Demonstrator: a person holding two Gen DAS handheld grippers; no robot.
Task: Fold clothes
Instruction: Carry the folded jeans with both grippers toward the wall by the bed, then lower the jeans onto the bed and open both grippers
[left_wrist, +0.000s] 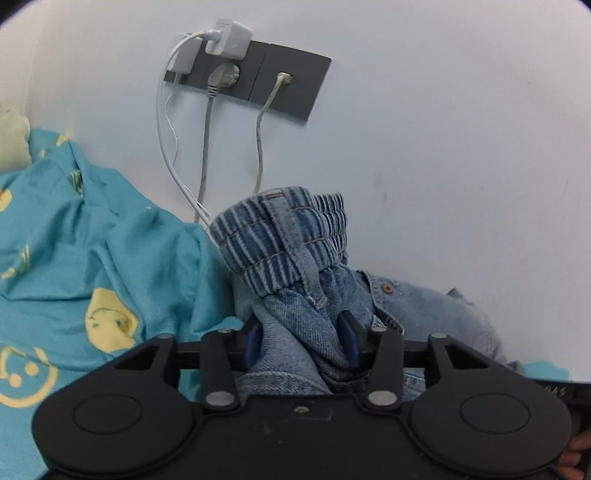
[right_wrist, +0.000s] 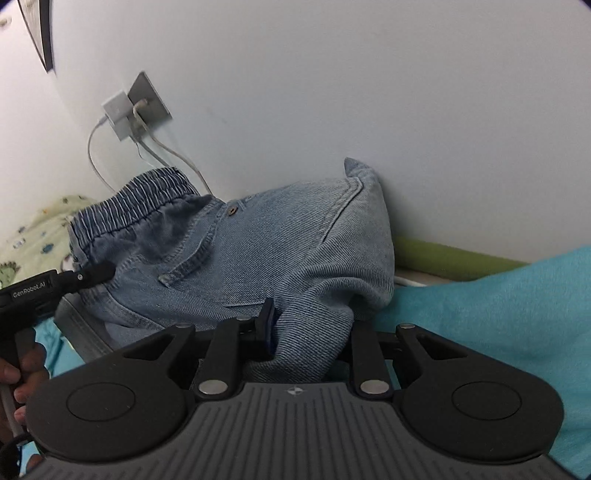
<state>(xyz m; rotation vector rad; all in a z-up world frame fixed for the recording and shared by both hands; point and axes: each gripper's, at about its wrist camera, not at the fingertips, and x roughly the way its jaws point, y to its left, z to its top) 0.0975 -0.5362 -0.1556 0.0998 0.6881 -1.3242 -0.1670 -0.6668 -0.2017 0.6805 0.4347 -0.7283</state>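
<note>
GenRobot.AI lettering on left gripper (right_wrist: 92, 275) at 9 o'clock, denim shorts (right_wrist: 258, 251) against wall (right_wrist: 332, 74), left fingers (left_wrist: 255, 339) apart around bunched denim, right gripper (right_wrist: 306, 332) fingers clamped on hem fold.

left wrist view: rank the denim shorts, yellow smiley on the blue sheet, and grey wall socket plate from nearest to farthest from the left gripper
1. denim shorts: bunched between the fingers of the left gripper, straight ahead.
2. yellow smiley: printed on the blue sheet, off to the left, lower in the view.
3. grey wall socket plate: up on the wall behind, beyond the shorts, with cables hanging from it.
</note>
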